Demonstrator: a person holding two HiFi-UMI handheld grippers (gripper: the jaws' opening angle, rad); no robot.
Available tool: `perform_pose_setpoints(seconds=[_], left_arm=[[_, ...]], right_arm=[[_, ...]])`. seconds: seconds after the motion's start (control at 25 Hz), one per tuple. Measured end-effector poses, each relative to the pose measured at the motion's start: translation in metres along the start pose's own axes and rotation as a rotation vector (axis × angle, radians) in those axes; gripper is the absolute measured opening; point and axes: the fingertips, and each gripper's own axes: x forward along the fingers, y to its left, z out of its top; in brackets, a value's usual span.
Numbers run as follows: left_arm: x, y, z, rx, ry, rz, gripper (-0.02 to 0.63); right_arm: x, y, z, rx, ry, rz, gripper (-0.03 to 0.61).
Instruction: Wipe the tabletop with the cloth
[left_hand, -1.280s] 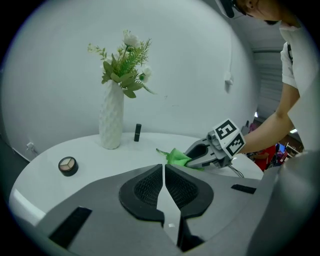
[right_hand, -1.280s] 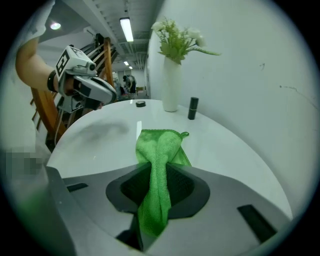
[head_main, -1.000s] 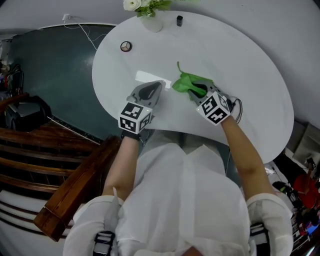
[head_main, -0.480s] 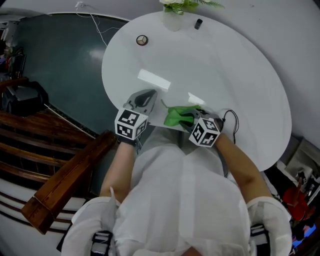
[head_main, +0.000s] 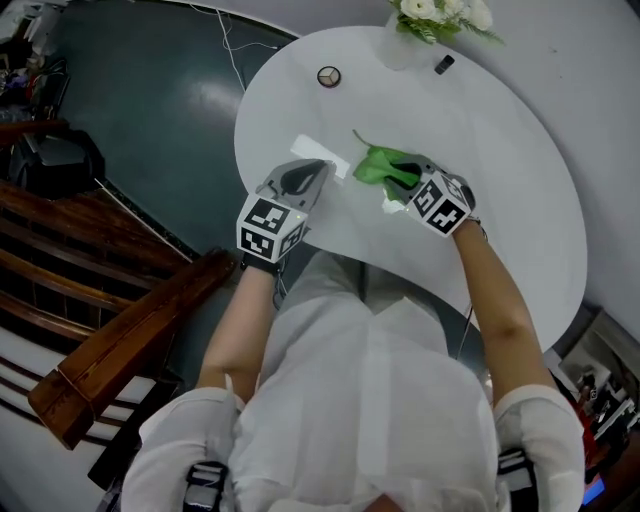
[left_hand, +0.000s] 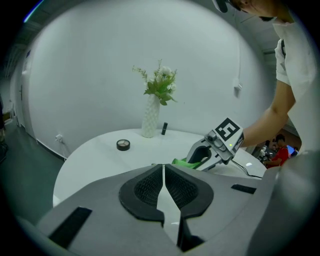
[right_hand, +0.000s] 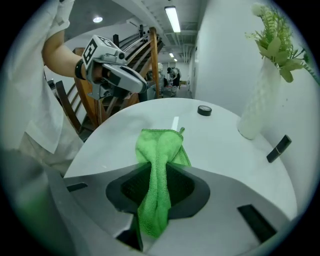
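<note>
Left gripper (head_main: 316, 170): hovered low over the near-left part of the table, its jaws pressed together with nothing between them.
Cloth (head_main: 376, 162): green, and lay on the table just right of the left gripper. One end was gathered into the other gripper and the free flap was spread on the surface ahead of it.
Right gripper (head_main: 398, 176): jaws were narrow, clamped on a bunched fold of the cloth that ran through them and hung out behind.
Tabletop (head_main: 500, 170): white, glossy and rounded, with a vase (head_main: 400, 50) well apart at the far edge.
Handling: the cloth looked soft, light and limp. It would probably drag and fold rather than push, and glide easily on the gloss.
Grip: a thick gathered fold seemed best. A thin corner would likely slip free.
</note>
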Motion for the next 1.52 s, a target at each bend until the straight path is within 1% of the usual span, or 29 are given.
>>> perform_pose_setpoints(seconds=[0.12, 0.28, 0.4, 0.56, 0.68, 0.76, 0.84, 0.96, 1.04, 1.36, 1.44, 1.52], left_arm=[[0.001, 0.017, 0.009, 0.003, -0.018, 0.020, 0.028], [-0.001, 0.035, 0.019, 0.011, -0.034, 0.038, 0.028], [-0.003, 0.046, 0.022, 0.014, -0.037, 0.046, 0.028], [-0.008, 0.059, 0.020, 0.008, -0.037, 0.062, 0.028], [-0.013, 0.066, 0.017, 0.004, -0.036, 0.071, 0.028], [-0.020, 0.067, 0.013, 0.000, -0.035, 0.075, 0.028], [-0.027, 0.068, 0.006, -0.007, -0.035, 0.080, 0.028], [-0.038, 0.067, -0.006, -0.021, -0.030, 0.088, 0.028], [-0.046, 0.064, -0.014, -0.036, -0.028, 0.091, 0.028], [-0.071, 0.049, -0.047, -0.084, -0.005, 0.095, 0.028], [-0.076, 0.050, -0.051, -0.096, -0.005, 0.104, 0.028], [-0.082, 0.054, -0.054, -0.106, -0.010, 0.117, 0.028]], right_arm=[[0.007, -0.037, 0.008, 0.017, 0.011, -0.045, 0.077], [0.016, -0.080, 0.021, 0.085, 0.014, -0.114, 0.077], [0.020, -0.106, 0.031, 0.114, 0.022, -0.168, 0.077], [0.026, -0.129, 0.040, 0.153, 0.028, -0.225, 0.077], [0.029, -0.130, 0.045, 0.188, 0.017, -0.253, 0.077], [0.030, -0.119, 0.049, 0.200, -0.001, -0.248, 0.077], [0.033, -0.099, 0.053, 0.195, -0.018, -0.222, 0.077], [0.040, -0.058, 0.058, 0.147, -0.024, -0.173, 0.077], [0.045, -0.027, 0.063, 0.091, -0.021, -0.132, 0.077], [0.062, 0.092, 0.080, -0.104, -0.013, 0.097, 0.077], [0.064, 0.116, 0.081, -0.155, -0.013, 0.165, 0.077], [0.068, 0.131, 0.084, -0.198, -0.014, 0.215, 0.077]])
